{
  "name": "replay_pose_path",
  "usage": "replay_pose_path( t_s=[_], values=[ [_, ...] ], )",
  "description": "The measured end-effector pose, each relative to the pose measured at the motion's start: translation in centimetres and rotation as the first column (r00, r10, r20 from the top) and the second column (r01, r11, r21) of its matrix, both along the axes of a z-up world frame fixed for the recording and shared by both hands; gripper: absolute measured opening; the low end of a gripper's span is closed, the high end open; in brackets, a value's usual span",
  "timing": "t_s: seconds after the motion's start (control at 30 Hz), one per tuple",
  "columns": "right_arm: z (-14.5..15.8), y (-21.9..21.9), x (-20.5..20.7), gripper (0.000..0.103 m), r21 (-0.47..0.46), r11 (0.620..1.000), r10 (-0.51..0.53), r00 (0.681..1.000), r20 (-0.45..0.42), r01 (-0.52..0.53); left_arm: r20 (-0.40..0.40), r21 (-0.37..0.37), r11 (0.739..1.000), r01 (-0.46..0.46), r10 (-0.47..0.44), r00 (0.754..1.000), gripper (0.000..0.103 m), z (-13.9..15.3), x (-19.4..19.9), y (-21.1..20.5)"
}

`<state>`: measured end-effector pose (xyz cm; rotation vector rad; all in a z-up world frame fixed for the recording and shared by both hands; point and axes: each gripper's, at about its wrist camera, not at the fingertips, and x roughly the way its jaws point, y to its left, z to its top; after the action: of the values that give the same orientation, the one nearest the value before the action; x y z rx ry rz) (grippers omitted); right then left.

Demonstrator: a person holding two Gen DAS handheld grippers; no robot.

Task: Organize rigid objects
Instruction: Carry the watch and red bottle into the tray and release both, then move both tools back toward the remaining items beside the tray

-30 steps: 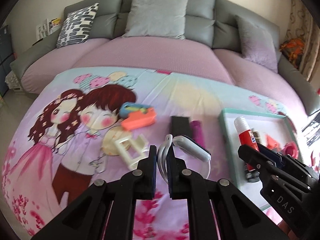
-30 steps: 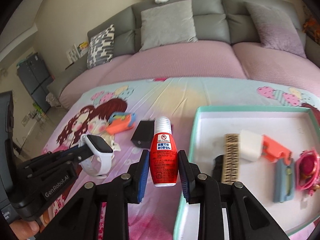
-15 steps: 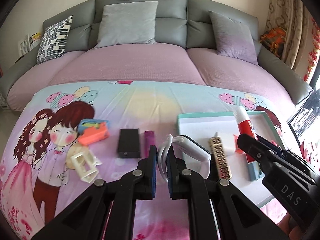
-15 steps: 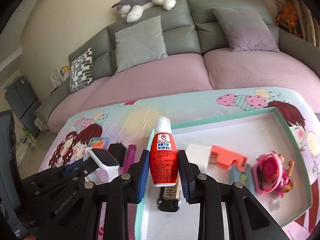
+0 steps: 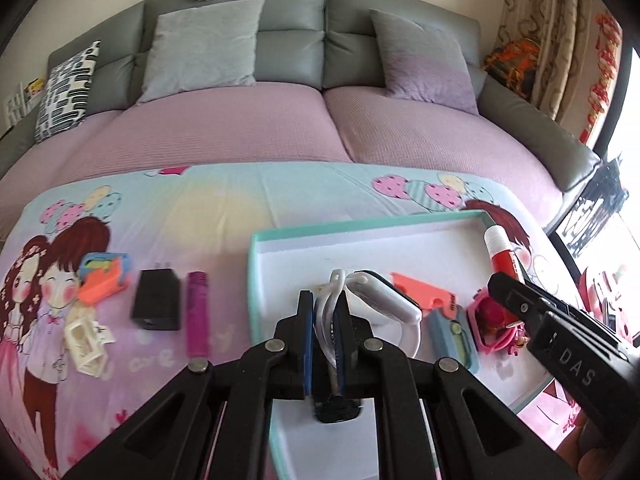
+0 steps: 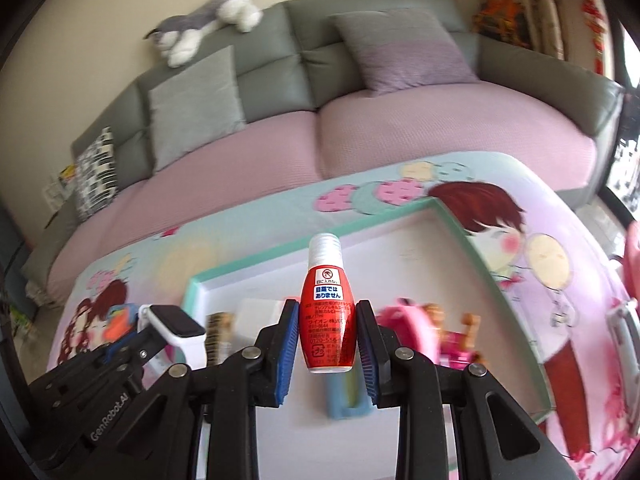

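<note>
Placement comes next: my left hand-held gripper [image 5: 323, 328] pinches the white smartwatch's strap [image 5: 326, 312], my right hand-held gripper [image 6: 327, 336] clamps the red plastic bottle [image 6: 328, 320], both above the teal-rimmed white tray [image 5: 256, 280]. I'd lower each onto bare floor there.

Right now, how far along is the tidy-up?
Partly done. Already in the tray: orange piece, blue case, pink toy. In hand: left gripper clamps the white smartwatch, right gripper the red bottle. Left on the cloth: black charger, purple lighter, white frame.
</note>
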<state>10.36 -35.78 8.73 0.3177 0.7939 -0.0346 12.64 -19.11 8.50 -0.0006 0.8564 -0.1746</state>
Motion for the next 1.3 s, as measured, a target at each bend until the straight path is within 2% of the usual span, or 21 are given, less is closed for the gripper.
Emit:
replay_pose_path(
  t_s=[0.37,0.53,0.63,0.7,0.77,0.8,0.87,0.9,1.0,1.1,1.17,1.3],
  values=[
    [-1.0,-0.6,0.2,0.031,-0.047,0.999,-0.022,0.998,-0.057,0.019,-0.054,0.013,0.999,0.052,-0.051,0.997,0.01,-2.7,0.8,-2.7],
    [-1.5,-0.5,0.4,0.031,-0.077,0.997,-0.035,0.996,-0.081,0.029,-0.046,0.02,0.998,0.063,-0.062,0.997,0.011,-2.7,0.6,-2.9],
    [-1.5,-0.4,0.4,0.031,-0.083,0.996,-0.036,0.996,-0.085,0.029,-0.051,0.019,0.998,0.066,-0.065,0.997,0.021,-2.6,0.5,-3.0],
    [-1.5,-0.4,0.5,0.031,-0.085,0.996,-0.038,0.995,-0.088,0.031,-0.053,0.016,0.998,0.066,-0.065,0.996,0.04,-2.5,0.5,-3.0],
    [-1.4,-0.4,0.5,0.033,-0.094,0.995,-0.04,0.995,-0.091,0.031,-0.046,0.009,0.998,0.062,-0.062,0.997,0.052,-2.2,0.4,-2.8],
    [-1.4,-0.4,0.5,0.034,-0.099,0.995,-0.043,0.995,-0.09,0.034,-0.038,0.004,0.998,0.059,-0.059,0.998,0.054,-1.9,0.3,-2.7],
    [-1.2,-0.5,0.4,0.051,-0.102,0.994,-0.051,0.995,-0.085,0.042,-0.03,0.002,0.999,0.054,-0.054,0.998,0.054,-1.5,0.3,-2.4],
    [-1.1,-0.5,0.4,0.054,-0.103,0.994,-0.055,0.995,-0.079,0.047,-0.027,0.004,0.999,0.05,-0.05,0.998,0.056,-1.4,0.2,-2.3],
    [-0.5,-0.6,0.1,0.055,-0.099,0.994,-0.06,0.996,-0.06,0.053,-0.021,0.011,0.999,0.03,-0.03,0.999,0.068,-1.1,0.2,-1.7],
    [0.0,-0.6,-0.1,0.056,-0.105,0.993,-0.062,0.997,-0.047,0.057,-0.002,0.002,1.0,-0.002,0.002,1.0,0.075,-0.3,0.1,-0.5],
    [0.1,-0.5,-0.1,0.068,-0.107,0.992,-0.064,0.997,-0.044,0.059,0.01,-0.004,0.999,-0.033,0.033,0.999,0.084,0.1,0.2,0.5],
    [0.0,-0.1,0.1,0.08,-0.097,0.994,-0.052,0.998,-0.045,0.048,0.026,0.009,0.994,-0.109,0.109,0.994,0.088,0.4,0.4,2.8]
  ],
)
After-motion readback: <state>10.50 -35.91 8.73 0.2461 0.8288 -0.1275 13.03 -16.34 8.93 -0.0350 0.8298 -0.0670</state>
